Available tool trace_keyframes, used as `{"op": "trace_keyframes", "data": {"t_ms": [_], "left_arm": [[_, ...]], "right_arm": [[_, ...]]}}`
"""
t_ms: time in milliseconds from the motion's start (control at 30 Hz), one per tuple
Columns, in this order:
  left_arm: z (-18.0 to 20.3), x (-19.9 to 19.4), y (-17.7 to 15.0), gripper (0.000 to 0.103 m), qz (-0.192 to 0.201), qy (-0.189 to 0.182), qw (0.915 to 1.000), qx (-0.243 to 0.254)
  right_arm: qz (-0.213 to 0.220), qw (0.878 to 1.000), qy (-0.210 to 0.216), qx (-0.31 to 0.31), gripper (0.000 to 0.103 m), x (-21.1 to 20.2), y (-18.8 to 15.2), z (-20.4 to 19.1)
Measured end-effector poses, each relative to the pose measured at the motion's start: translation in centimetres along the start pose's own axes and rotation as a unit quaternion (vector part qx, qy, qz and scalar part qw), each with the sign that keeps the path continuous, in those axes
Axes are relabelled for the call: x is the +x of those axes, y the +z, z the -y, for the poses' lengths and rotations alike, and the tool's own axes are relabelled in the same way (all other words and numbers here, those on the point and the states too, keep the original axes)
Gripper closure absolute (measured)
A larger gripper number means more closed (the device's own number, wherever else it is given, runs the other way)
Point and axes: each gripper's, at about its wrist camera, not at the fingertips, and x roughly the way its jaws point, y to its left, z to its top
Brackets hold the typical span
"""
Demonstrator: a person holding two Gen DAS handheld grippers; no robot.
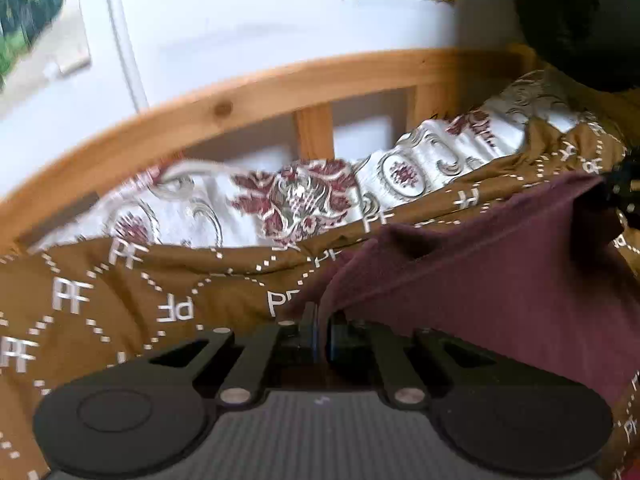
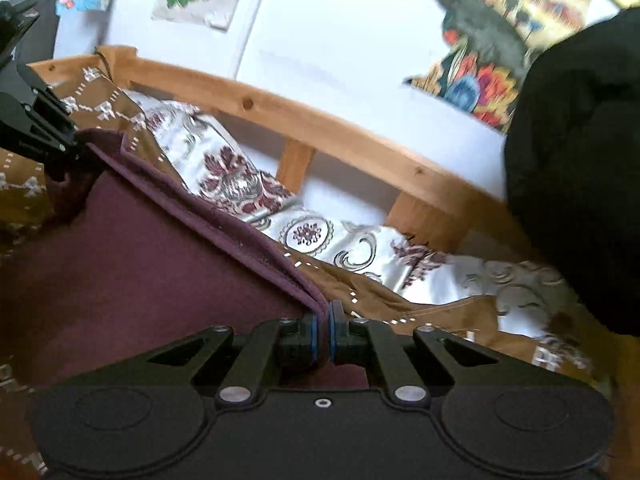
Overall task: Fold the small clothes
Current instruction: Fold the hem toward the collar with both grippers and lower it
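A small maroon garment (image 1: 500, 280) is stretched between my two grippers above a brown bedspread (image 1: 120, 300) with white "PF" print. My left gripper (image 1: 320, 328) is shut on one corner of the garment. My right gripper (image 2: 325, 332) is shut on the other corner, where the hemmed edge (image 2: 224, 216) runs into the pads. In the right wrist view the maroon garment (image 2: 140, 272) spans to the left gripper (image 2: 68, 148) at the far left. In the left wrist view the right gripper (image 1: 616, 192) shows at the right edge.
A wooden bed rail (image 1: 280, 88) curves behind the bed, also shown in the right wrist view (image 2: 320, 128). Pillows (image 1: 280, 200) with maroon floral print lie against it. A white wall (image 2: 340, 40) carries colourful pictures (image 2: 492, 32). A dark sleeve (image 2: 580, 160) fills the right side.
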Motion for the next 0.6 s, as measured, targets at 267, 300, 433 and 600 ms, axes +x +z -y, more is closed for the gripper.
{"op": "trace_keyframes", "data": {"t_ms": [267,300,433,600], "left_arm": [[-2.1,4.3,-0.7,0.078,-0.014,-0.044,0.9979,-0.046],[-2.4,4.7,-0.9,0.071,-0.016,-0.046,0.9971,-0.058],[-3.7,5.3,-1.2,0.035,-0.02,-0.035,0.994,-0.102],[-4.5,5.0,-1.3,0.007,-0.016,-0.016,0.993,-0.116]], "right_arm": [[-0.018,0.999,0.006,0.039,0.098,5.6,-2.6,0.4],[-0.018,0.999,0.006,0.046,0.098,6.0,-2.8,0.5],[-0.019,0.996,0.015,0.089,0.094,7.0,-3.5,1.1],[-0.007,0.987,0.03,0.158,0.066,7.0,-4.5,2.6]]}}
